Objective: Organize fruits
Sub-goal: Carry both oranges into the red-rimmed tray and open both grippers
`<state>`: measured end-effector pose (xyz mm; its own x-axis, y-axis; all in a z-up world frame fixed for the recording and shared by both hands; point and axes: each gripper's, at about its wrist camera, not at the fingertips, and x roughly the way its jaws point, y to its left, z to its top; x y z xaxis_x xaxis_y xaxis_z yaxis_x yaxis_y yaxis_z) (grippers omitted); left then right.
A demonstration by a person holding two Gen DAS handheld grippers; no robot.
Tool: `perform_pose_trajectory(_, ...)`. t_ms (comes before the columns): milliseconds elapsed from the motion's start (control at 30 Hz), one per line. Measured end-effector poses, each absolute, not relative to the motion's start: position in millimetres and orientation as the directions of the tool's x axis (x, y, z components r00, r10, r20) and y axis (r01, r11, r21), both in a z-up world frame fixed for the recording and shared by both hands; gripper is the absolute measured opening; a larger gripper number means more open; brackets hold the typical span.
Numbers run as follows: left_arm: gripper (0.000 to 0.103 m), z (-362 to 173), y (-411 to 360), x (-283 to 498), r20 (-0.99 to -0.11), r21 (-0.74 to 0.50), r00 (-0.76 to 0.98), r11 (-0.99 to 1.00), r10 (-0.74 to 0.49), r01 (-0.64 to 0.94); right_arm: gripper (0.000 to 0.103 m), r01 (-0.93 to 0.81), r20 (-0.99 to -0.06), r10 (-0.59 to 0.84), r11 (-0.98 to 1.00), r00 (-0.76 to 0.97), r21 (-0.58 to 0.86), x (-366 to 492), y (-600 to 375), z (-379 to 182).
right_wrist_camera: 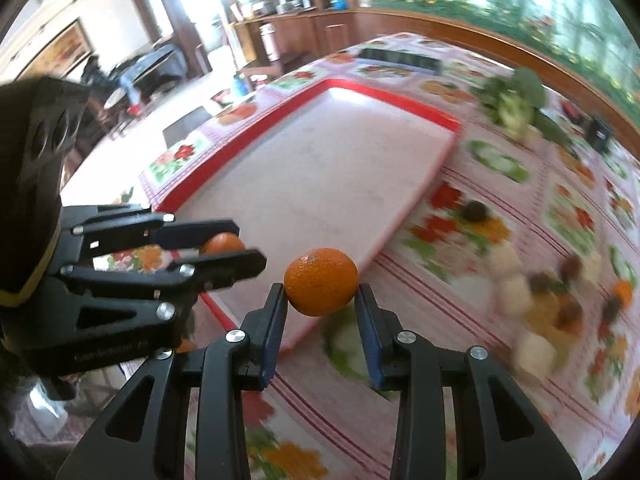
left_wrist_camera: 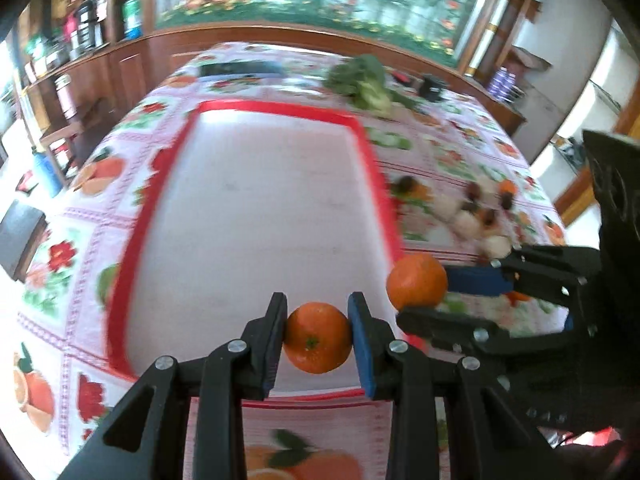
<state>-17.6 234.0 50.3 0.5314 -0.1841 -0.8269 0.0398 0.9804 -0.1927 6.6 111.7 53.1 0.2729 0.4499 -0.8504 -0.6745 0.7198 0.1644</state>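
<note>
My left gripper [left_wrist_camera: 318,320] is shut on a small orange [left_wrist_camera: 318,342], held above the near end of a white tray with a red rim [left_wrist_camera: 280,110]. My right gripper [right_wrist_camera: 321,308] is shut on a second orange [right_wrist_camera: 321,281], over the tray's near right corner [right_wrist_camera: 288,344]. Each gripper shows in the other's view: the right gripper [left_wrist_camera: 424,292] with its orange [left_wrist_camera: 417,281] beside the left one, and the left gripper [right_wrist_camera: 240,250] with its orange [right_wrist_camera: 222,243] partly hidden between its fingers.
A heap of small fruits, pale, dark and orange [left_wrist_camera: 476,208], lies on the flowered tablecloth [left_wrist_camera: 76,240] right of the tray, blurred [right_wrist_camera: 552,300]. Leafy greens [left_wrist_camera: 364,80] and a dark box [left_wrist_camera: 434,86] sit at the far end. Wooden cabinets [left_wrist_camera: 132,64] stand behind.
</note>
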Motion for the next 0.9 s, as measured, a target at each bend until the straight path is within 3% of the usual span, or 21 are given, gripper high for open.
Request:
perform_pose_trajectory(567,0.036,17.7,288.8,-8.5,-0.874,-0.146,0.481,0.982,-0.072,-0.118,0.034,-0.736,-0.885,0.423,0.66,0.196,0.153,4.4,168.2,21.1)
perform_pose_trajectory(900,0.06,20.0,286.2,-15.3,-0.869,-0.104,0.495,0.982,-0.015,-0.155,0.039,-0.705,-0.874,0.432,0.691,0.223,0.162,1.8,154.9,30.3)
